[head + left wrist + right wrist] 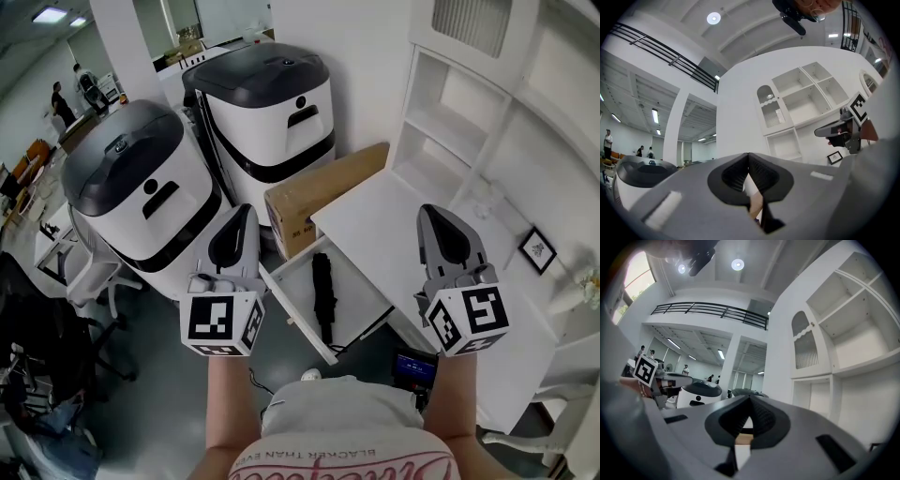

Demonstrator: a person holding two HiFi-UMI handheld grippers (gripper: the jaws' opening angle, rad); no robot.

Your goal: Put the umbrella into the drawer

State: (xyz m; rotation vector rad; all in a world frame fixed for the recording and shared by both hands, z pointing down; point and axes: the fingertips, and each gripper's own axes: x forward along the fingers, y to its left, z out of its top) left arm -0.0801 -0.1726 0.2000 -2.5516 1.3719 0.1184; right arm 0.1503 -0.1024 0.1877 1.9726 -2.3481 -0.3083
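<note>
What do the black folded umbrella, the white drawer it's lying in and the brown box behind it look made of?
Black folded umbrella: likely matte fabric, dull and gathered into a slim bundle. White drawer: probably painted or laminated board, smooth flat panels. Brown box: cardboard, by its plain tan faces and crisp folded edge.
</note>
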